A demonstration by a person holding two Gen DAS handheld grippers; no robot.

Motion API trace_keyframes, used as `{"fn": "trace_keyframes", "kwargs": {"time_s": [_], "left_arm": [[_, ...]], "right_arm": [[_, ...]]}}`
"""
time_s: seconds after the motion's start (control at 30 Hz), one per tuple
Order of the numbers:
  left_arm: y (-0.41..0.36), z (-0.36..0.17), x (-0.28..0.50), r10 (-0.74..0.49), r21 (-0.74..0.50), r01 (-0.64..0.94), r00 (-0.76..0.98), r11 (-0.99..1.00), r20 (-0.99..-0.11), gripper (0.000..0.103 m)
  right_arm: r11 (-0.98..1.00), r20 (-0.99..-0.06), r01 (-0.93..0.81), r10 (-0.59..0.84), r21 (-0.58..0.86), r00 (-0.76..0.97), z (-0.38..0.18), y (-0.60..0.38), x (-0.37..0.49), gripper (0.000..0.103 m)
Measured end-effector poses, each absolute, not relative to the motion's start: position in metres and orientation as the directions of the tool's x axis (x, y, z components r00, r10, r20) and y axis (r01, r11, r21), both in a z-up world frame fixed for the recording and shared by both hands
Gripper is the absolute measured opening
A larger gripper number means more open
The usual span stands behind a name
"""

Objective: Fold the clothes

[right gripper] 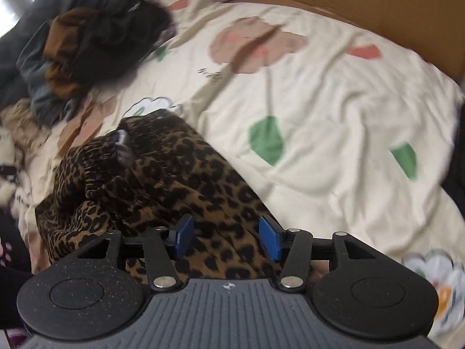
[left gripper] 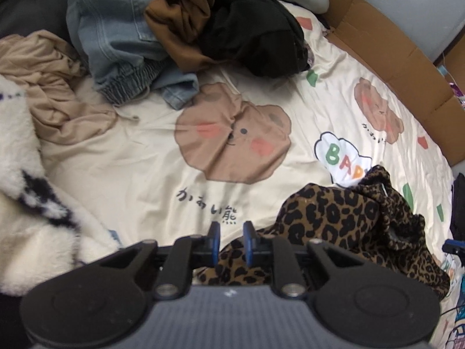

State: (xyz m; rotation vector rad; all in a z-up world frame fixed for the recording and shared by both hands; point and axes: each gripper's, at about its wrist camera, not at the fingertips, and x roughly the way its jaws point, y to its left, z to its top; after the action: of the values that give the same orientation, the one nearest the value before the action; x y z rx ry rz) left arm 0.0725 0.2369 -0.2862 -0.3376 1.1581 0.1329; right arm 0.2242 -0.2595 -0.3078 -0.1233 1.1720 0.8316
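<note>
A leopard-print garment (left gripper: 334, 218) lies crumpled on a cream bedsheet with bear prints (left gripper: 130, 174), at the lower right of the left wrist view. My left gripper (left gripper: 231, 240) hovers over its near edge. The blue pads stand a narrow gap apart, and the cloth shows below them, not pinched. In the right wrist view the leopard-print garment (right gripper: 162, 174) fills the lower left. My right gripper (right gripper: 228, 240) is open wide just above it, with the fabric underneath and nothing pressed between the pads. This view is blurred.
A heap of clothes sits at the back: blue denim (left gripper: 116, 37), a brown garment (left gripper: 180, 20), a black one (left gripper: 255, 37). A beige garment (left gripper: 55, 87) and a white fluffy item (left gripper: 29, 203) lie at left. A cardboard sheet (left gripper: 401, 58) borders the bed's right side.
</note>
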Motion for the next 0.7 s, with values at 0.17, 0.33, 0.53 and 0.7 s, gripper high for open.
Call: {"fn": "trace_keyframes", "kwargs": {"time_s": [0.17,0.33,0.53,0.7], "left_arm": [[0.233,-0.306,0.087,-0.100,-0.220,-0.248,0.420,0.944,-0.902,0.019],[0.233,-0.323,0.101,-0.120,-0.255,-0.263,0.441,0.930,-0.890,0.019],[0.223,-0.328,0.112,-0.147,-0.287,-0.245,0.465,0.926,-0.873,0.022],[0.220,-0.334,0.117,-0.166,-0.302,-0.238,0.461,0.923,-0.872,0.022]], "right_arm": [[0.617,-0.857,-0.726,0.510,0.302,0.076,-0.317,-0.231,0.224,0.057],[0.534,-0.860,-0.797,0.509,0.282,0.038,-0.326,-0.201,0.221,0.057],[0.425,-0.883,-0.881,0.469,0.207,0.019,-0.340,-0.170,0.214,0.057],[0.401,-0.880,-0.883,0.474,0.243,-0.027,-0.345,-0.165,0.209,0.024]]}}
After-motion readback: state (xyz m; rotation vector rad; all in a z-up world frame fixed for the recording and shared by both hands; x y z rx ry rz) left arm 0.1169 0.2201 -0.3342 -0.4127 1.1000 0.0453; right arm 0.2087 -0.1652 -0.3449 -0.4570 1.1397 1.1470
